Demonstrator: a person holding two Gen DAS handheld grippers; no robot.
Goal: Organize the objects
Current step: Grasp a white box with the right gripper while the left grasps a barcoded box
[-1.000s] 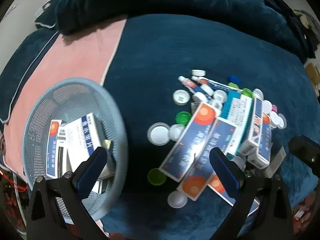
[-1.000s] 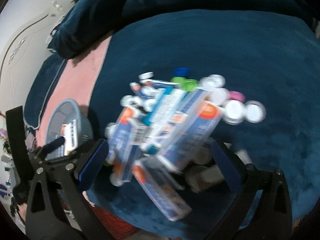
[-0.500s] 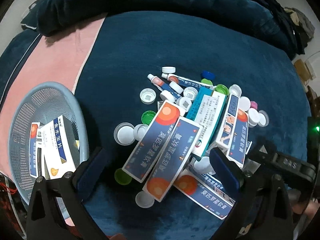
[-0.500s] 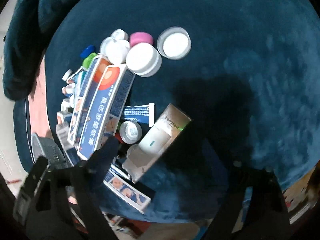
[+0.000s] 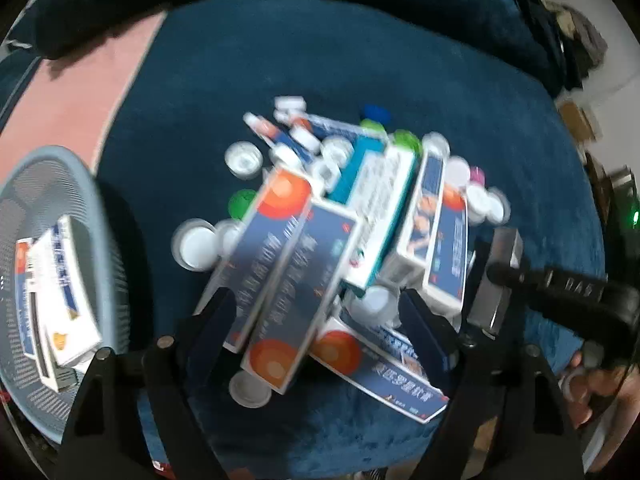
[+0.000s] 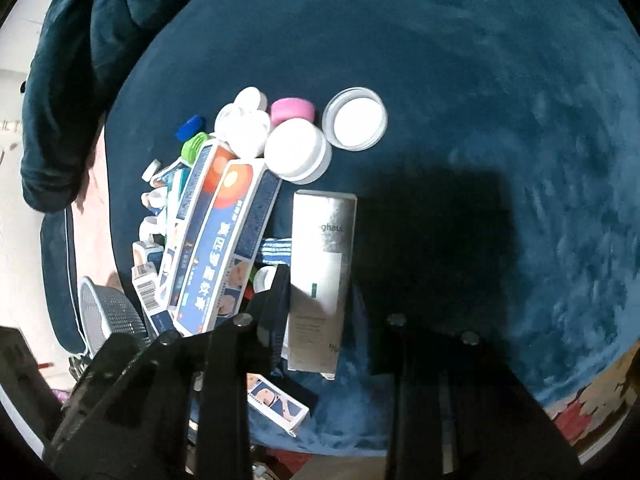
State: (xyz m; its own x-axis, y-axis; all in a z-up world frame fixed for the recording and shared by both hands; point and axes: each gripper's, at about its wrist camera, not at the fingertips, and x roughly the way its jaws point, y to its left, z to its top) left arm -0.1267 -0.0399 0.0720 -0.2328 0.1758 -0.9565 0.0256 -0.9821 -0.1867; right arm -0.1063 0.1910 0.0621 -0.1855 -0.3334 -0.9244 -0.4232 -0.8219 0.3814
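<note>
Since the pile is mostly cardboard, here is how I read it:

Silver box: my right gripper (image 6: 324, 300) straddles the tall silver-grey carton (image 6: 322, 280) lying on the dark blue plush cover (image 6: 480, 80), at the pile's right edge. It looks light and stiff along its edges but crushable on the broad faces, so I would pinch across the narrow width near mid-length.

Right tool: jaws apart, one finger (image 6: 276, 300) close against the carton's left edge; I cannot tell whether it touches. Nothing held.

Blue boxes: the long navy-and-orange cartons (image 5: 288, 264) lie stacked aslant among white plastic caps (image 5: 194, 244). Light, glossy, likely to slide off one another.

Left tool: my left gripper (image 5: 316, 328) hangs wide open over their near ends, holding nothing; contact unclear through the blur.

Basket: the pale blue mesh basket (image 5: 100, 216) sits left of the pile, already holding a few boxes.
</note>
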